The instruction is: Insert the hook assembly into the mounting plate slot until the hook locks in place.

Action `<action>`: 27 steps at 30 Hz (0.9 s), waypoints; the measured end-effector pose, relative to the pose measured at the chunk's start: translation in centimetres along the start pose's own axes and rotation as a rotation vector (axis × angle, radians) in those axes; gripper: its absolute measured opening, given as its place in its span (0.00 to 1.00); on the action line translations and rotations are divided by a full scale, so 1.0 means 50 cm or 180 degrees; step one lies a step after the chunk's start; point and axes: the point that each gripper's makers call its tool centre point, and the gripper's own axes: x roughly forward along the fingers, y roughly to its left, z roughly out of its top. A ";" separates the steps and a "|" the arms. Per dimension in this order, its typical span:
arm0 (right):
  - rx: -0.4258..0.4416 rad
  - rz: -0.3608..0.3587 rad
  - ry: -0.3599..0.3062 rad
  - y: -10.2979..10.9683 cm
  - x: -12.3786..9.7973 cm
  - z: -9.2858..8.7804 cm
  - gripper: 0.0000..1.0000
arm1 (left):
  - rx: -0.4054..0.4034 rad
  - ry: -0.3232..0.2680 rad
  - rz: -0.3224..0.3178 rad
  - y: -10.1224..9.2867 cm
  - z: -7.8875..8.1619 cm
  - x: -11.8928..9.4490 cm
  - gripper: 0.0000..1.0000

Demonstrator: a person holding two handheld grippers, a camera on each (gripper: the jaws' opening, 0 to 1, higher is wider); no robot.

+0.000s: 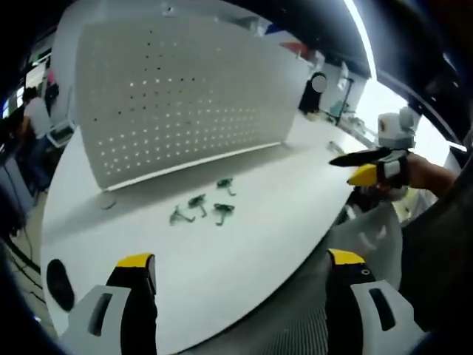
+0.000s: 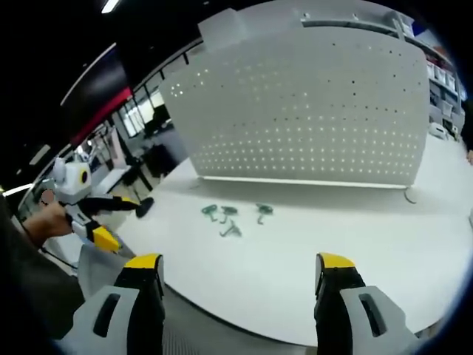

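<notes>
Several small green hooks [image 1: 201, 206] lie loose on the white table [image 1: 281, 207] in front of an upright white perforated panel [image 1: 177, 103]. My left gripper [image 1: 240, 270] stands open over the table's near edge, nothing between its yellow-tipped fingers. In the right gripper view the same hooks [image 2: 233, 217] lie before the panel [image 2: 310, 111]. My right gripper [image 2: 240, 270] is open too and holds nothing. Each gripper appears in the other's view: the right one [image 1: 369, 166] at the right, the left one [image 2: 103, 218] at the left, held by a hand.
The table has a curved front edge [image 2: 222, 310]. A dark round spot [image 1: 59, 285] marks the table's near left corner. A person [image 1: 33, 118] stands behind the panel's left side, and a dark object [image 1: 314, 92] sits at the table's far right end.
</notes>
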 end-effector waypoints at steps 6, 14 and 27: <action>-0.0002 0.0036 0.0051 0.007 0.009 -0.010 0.85 | 0.0196 0.0099 0.0057 0.035 -0.005 0.035 0.96; 0.0029 0.0069 0.0114 0.011 0.019 -0.024 0.84 | 0.0002 -0.0064 -0.0154 0.060 0.024 0.089 0.92; 0.0100 0.0049 0.0195 -0.011 0.033 -0.034 0.84 | 0.0047 0.0006 -0.0175 0.119 0.040 0.171 0.91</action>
